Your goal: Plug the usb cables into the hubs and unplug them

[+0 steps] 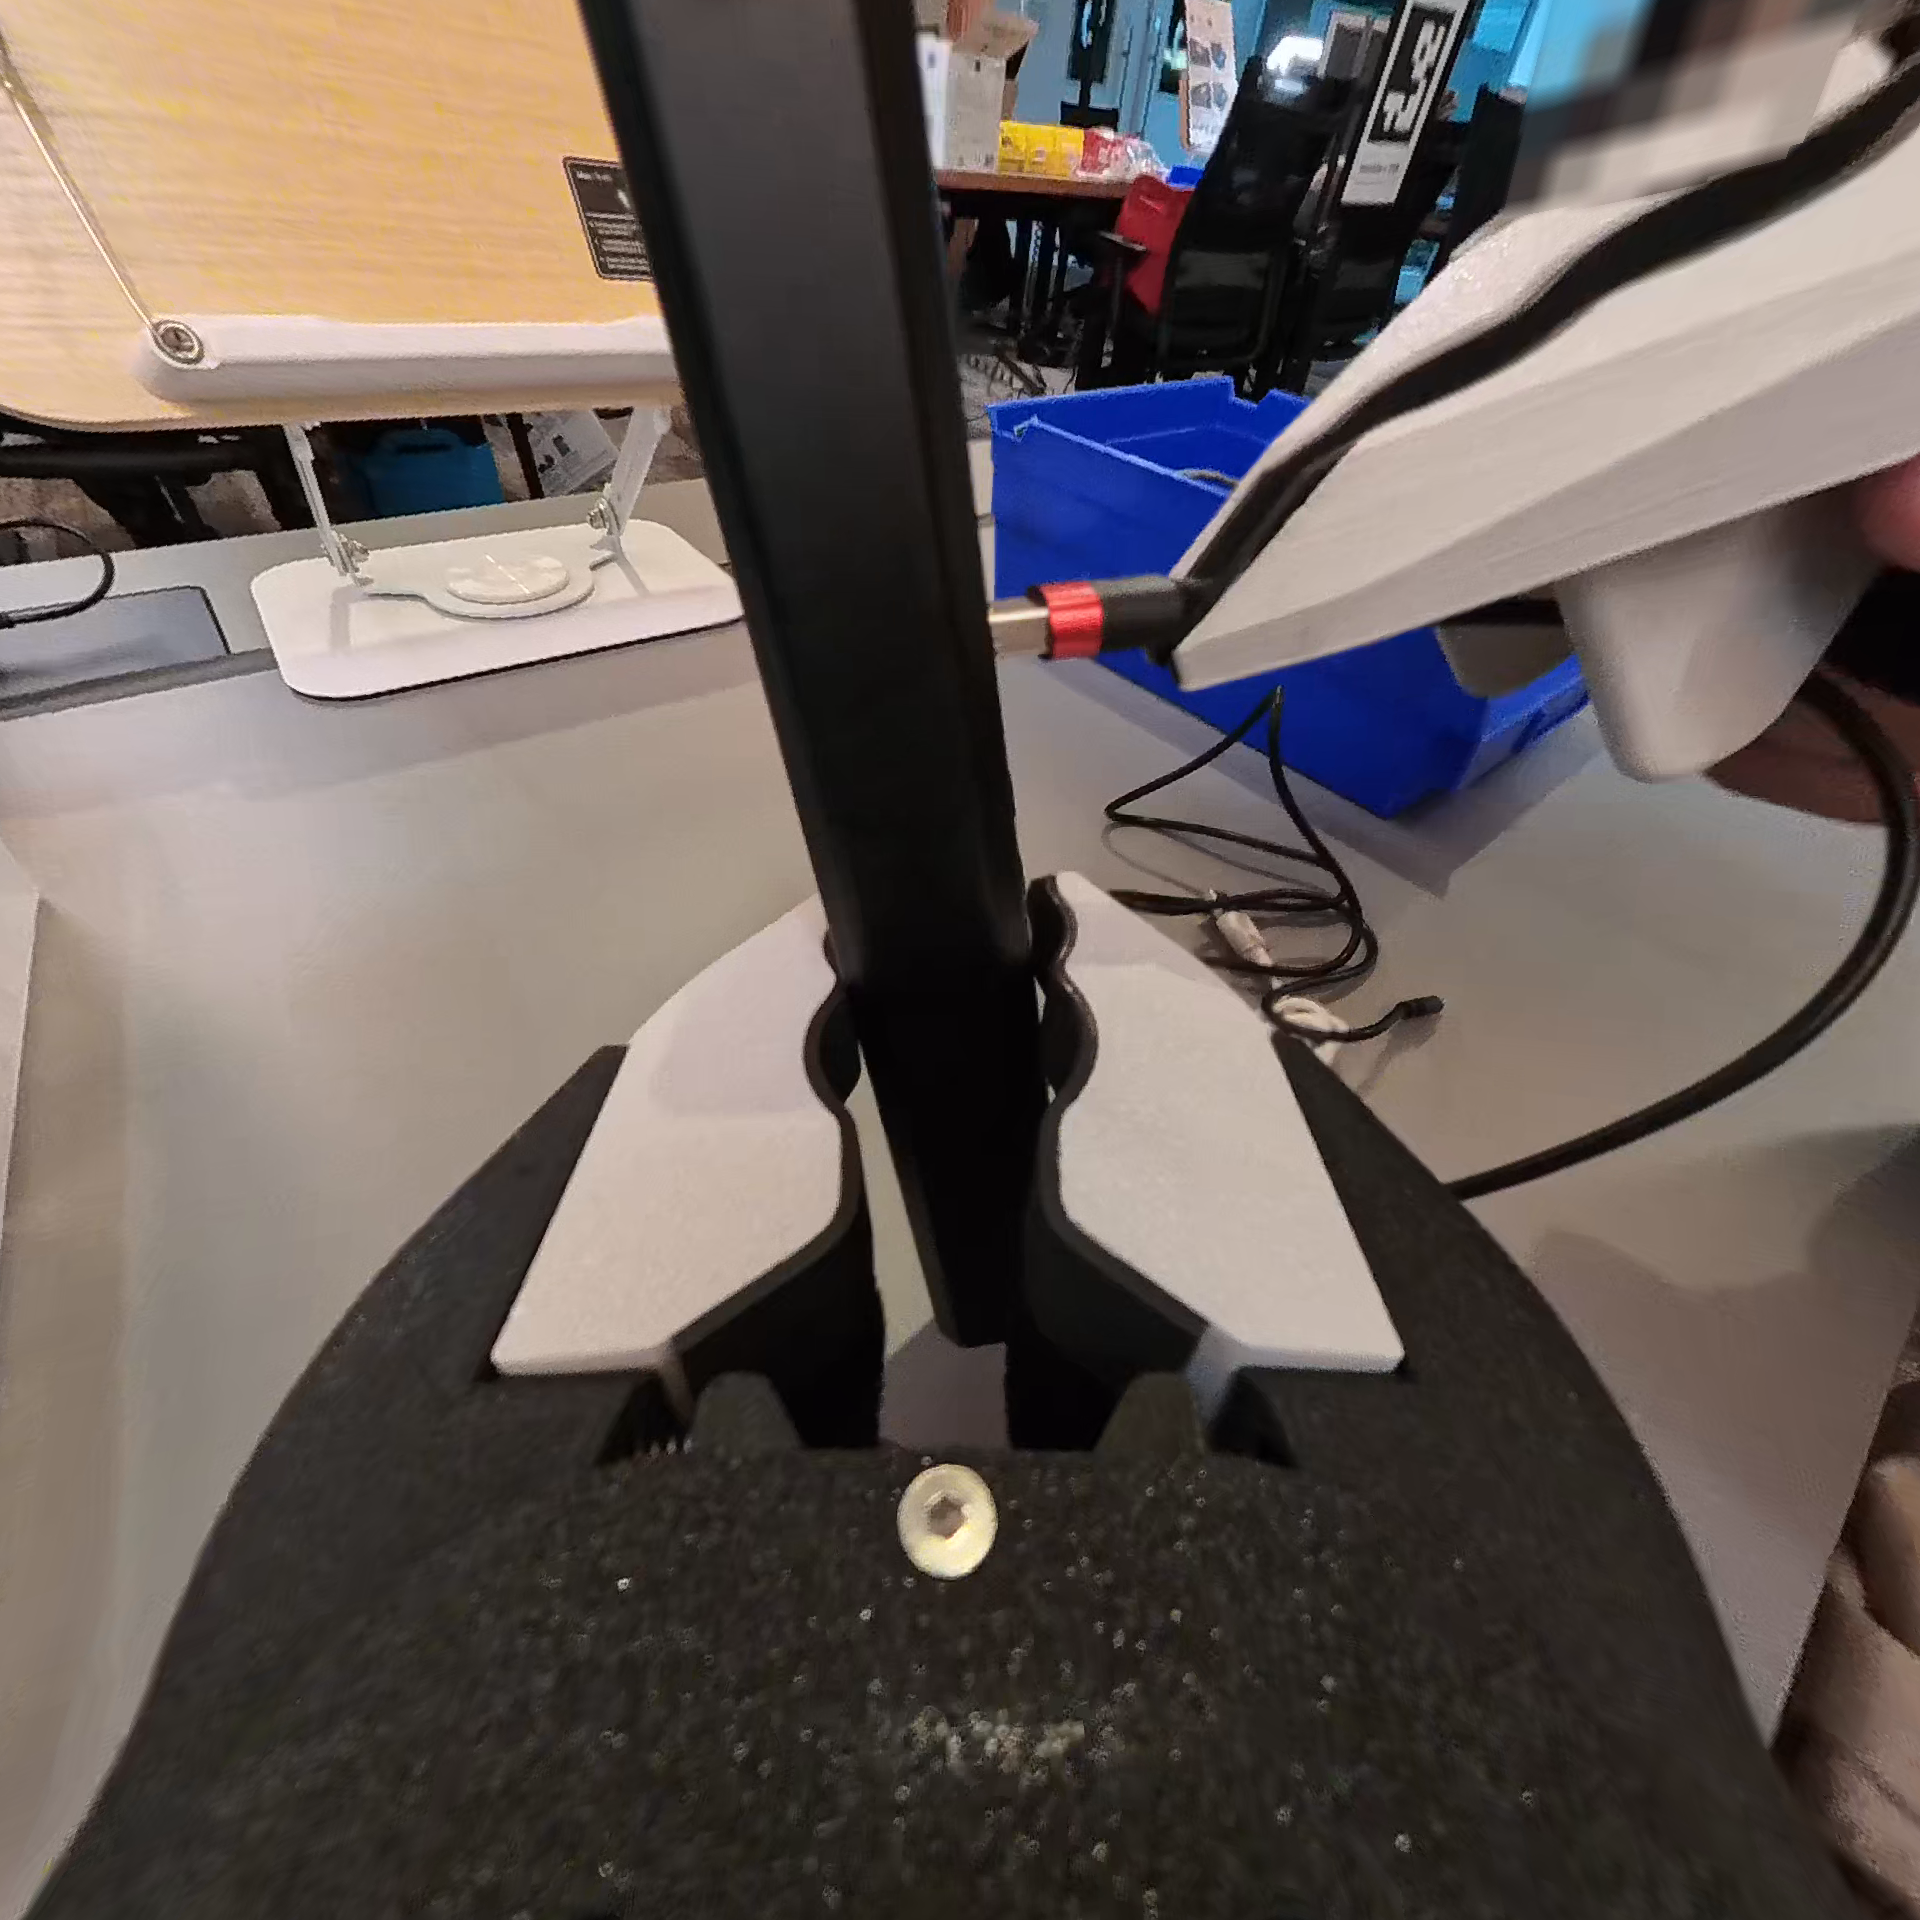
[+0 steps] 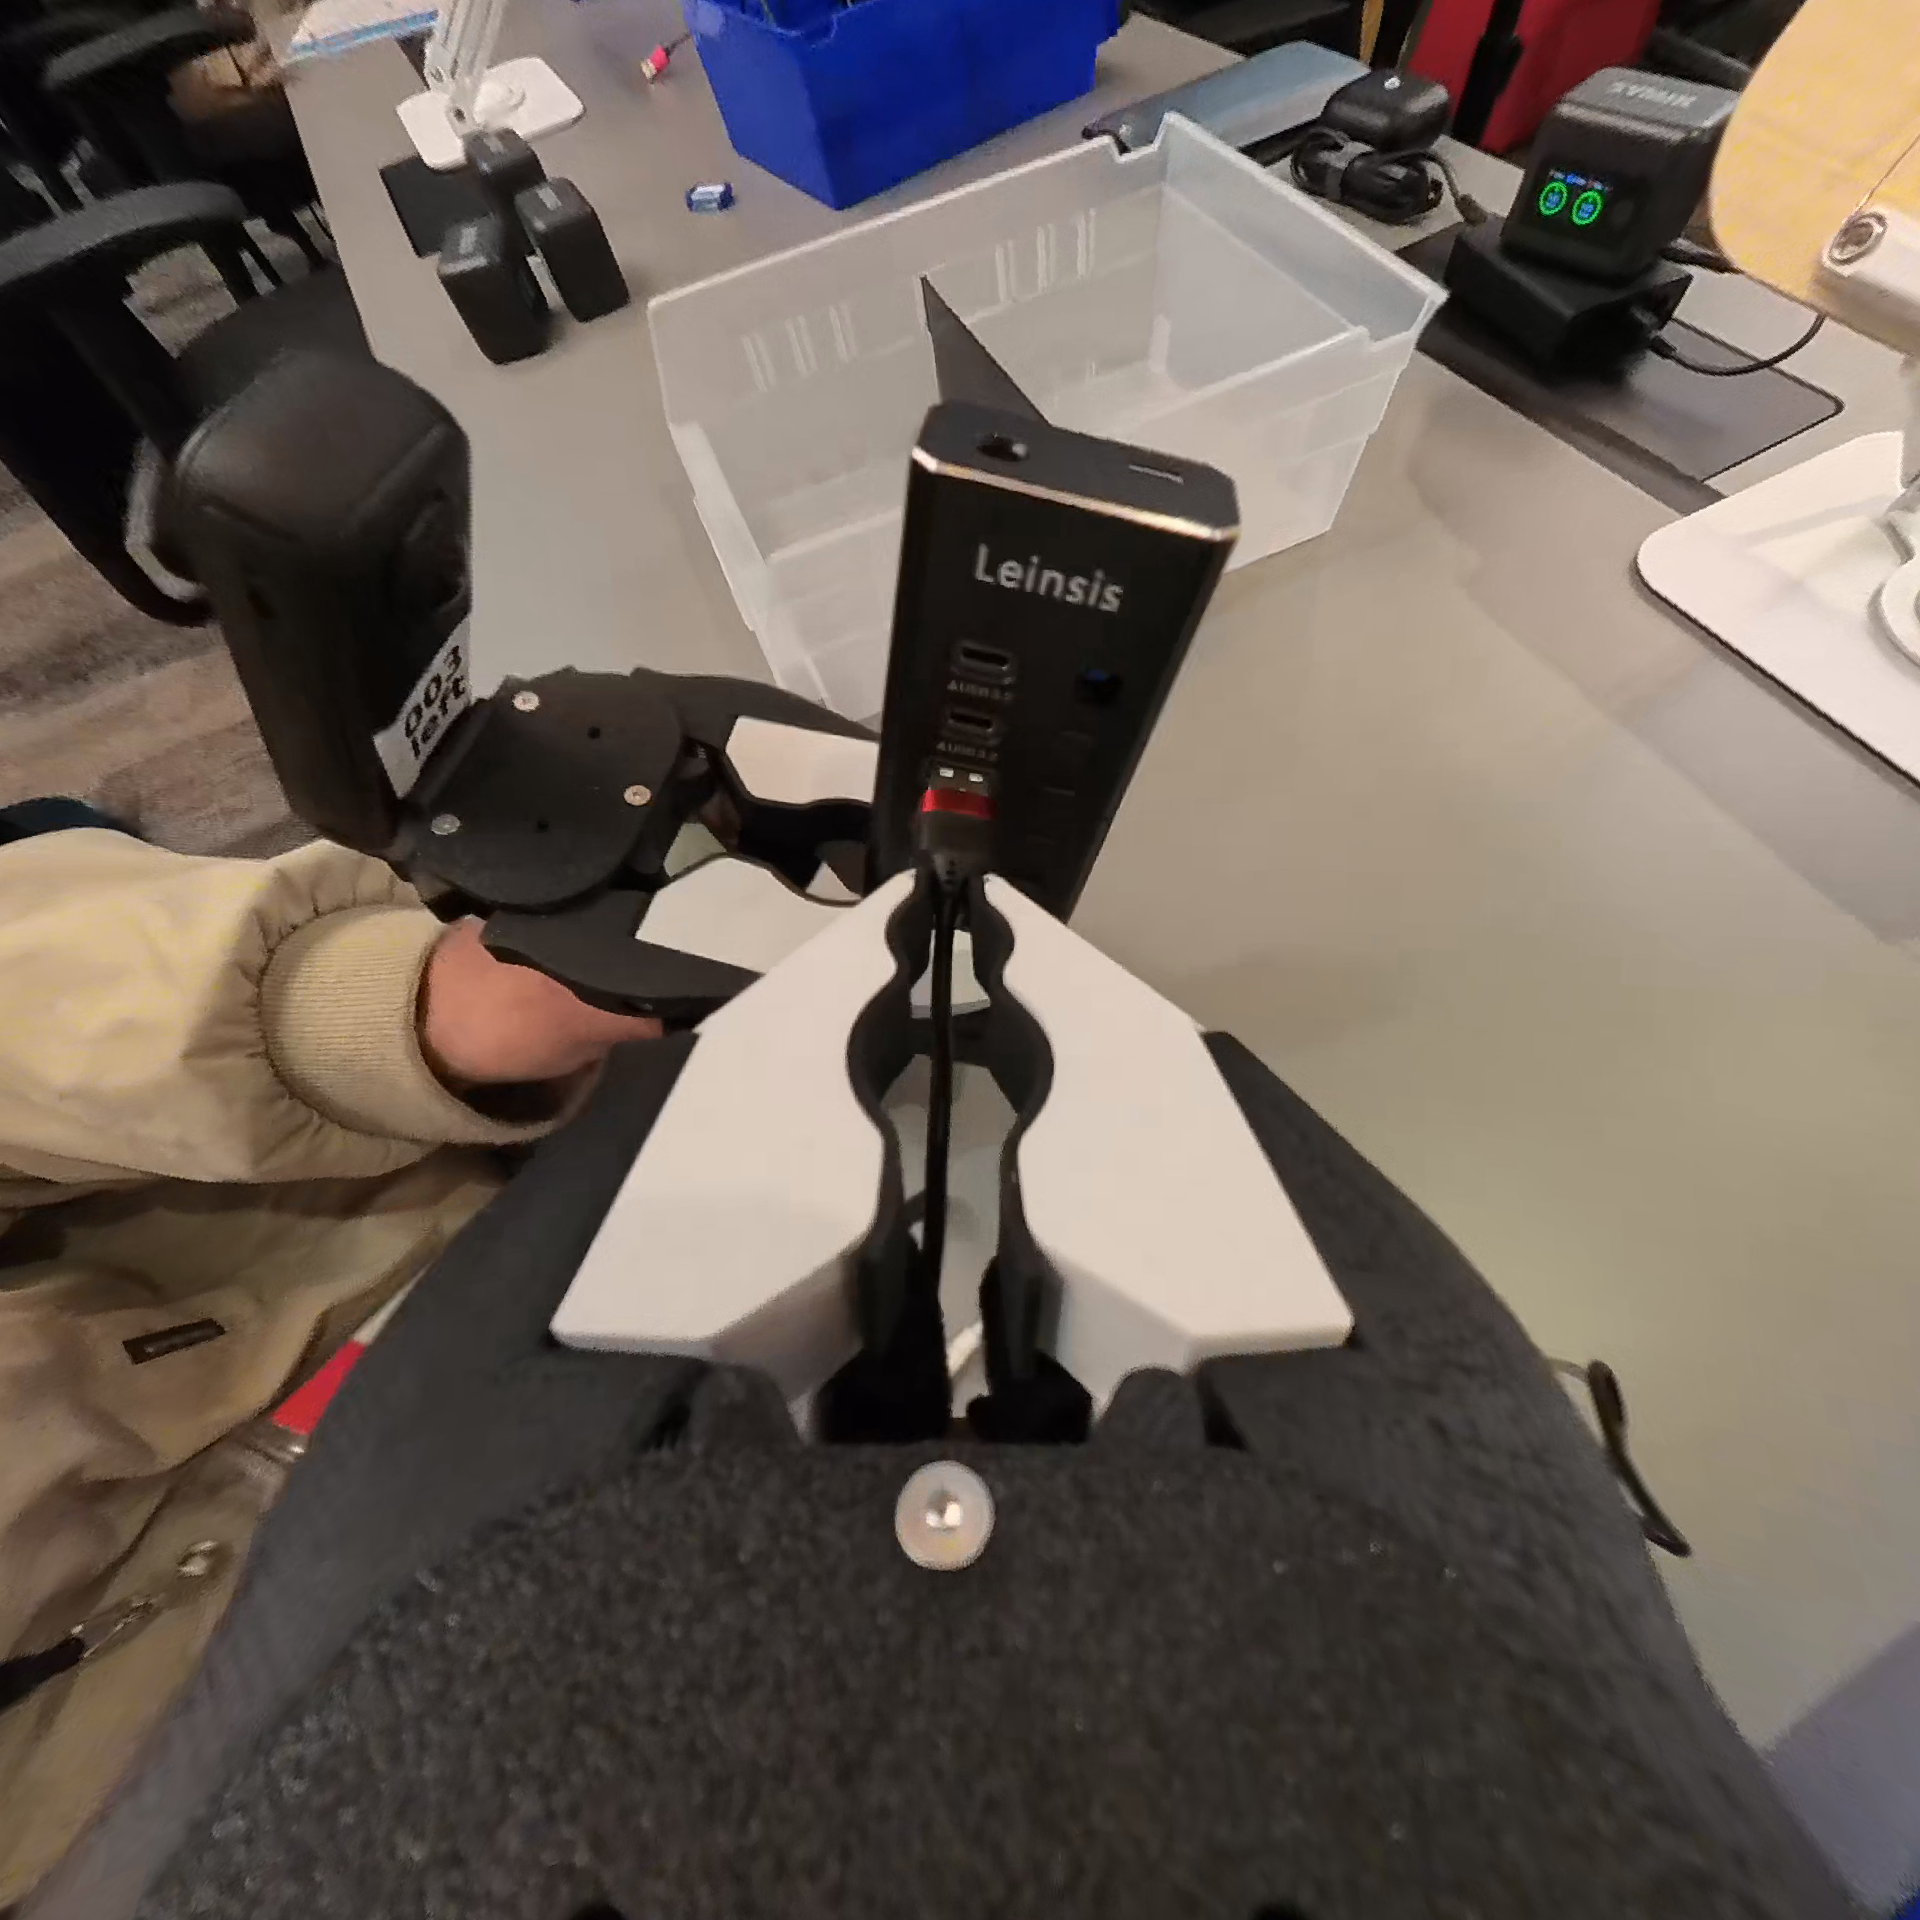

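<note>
Hub [image 2: 1049,644], black, upright above tabletop [image 2: 1455,935], clamped in left gripper [image 1: 940,1049] | cable [image 2: 938,1060] pinched in right gripper [image 2: 948,894], red-collared plug [image 2: 954,795] at hub port | blue bin [image 1: 1143,488] behind.

Black, white, grey, and some strong red and blue

The hub [image 2: 1049,665] is black with pale lettering, and the usb cable [image 2: 940,1049] is black with a red band and a silver metal tip at its plug [image 1: 1070,621]. Both the left gripper [image 1: 940,997] and the right gripper [image 2: 951,914] have white fingers with black inner edges on a rough black speckled body with a silver screw. The table [image 2: 1455,935] is plain grey. The bin [image 1: 1143,499] is bright blue, the box [image 2: 1039,343] is clear and frosted with a black divider. The sleeve [image 2: 208,1039] is beige. The board [image 1: 312,156] has a light wood pattern.
</note>
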The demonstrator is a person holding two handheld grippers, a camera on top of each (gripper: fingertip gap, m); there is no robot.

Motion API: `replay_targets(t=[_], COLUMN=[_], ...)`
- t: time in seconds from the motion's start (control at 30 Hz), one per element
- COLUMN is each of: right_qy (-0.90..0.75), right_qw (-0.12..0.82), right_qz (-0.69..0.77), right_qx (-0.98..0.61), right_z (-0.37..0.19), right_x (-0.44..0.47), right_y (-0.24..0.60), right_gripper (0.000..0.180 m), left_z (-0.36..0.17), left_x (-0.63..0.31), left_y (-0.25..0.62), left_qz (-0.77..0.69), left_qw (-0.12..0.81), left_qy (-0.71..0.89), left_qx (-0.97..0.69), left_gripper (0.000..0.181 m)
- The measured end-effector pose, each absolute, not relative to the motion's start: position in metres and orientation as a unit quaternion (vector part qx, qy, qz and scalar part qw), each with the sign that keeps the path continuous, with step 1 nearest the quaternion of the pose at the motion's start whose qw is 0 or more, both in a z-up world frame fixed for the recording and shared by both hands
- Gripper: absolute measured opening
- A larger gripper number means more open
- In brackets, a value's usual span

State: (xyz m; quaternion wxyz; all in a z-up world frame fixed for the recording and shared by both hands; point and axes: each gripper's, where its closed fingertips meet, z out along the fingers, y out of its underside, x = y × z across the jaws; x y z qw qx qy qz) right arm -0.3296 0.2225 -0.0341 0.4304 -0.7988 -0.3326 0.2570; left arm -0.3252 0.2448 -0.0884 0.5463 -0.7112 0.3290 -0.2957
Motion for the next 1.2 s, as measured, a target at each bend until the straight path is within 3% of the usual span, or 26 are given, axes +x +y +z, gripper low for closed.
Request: replay_targets(t=[0.4,0.53,0.7,1.03,1.2], right_qy=[-0.323,-0.320,-0.275,-0.370,-0.366], right_qw=[0.455,0.472,0.502,0.315,0.278], right_qz=[0.269,0.310,0.314,0.164,0.108], right_qx=[-0.785,-0.761,-0.758,-0.858,-0.882], right_z=[-0.032,-0.010,0.013,-0.153,-0.191], right_x=[-0.341,-0.327,-0.256,-0.233,-0.214], right_y=[0.223,0.229,0.249,0.233,0.232], right_gripper=[0.006,0.028,0.028,0.027,0.019], left_z=[-0.082,-0.074,-0.069,-0.073,-0.077], left_x=[-0.336,-0.346,-0.376,-0.395,-0.394], left_y=[0.249,0.256,0.266,0.261,0.260], left_qz=[-0.269,-0.327,-0.369,-0.386,-0.375], left_qw=[0.556,0.545,0.551,0.536,0.534], left_qy=[0.340,0.283,0.229,0.216,0.231], left_qx=[-0.709,-0.718,-0.713,-0.719,-0.722], left_gripper=[0.031,0.030,0.030,0.030,0.030])
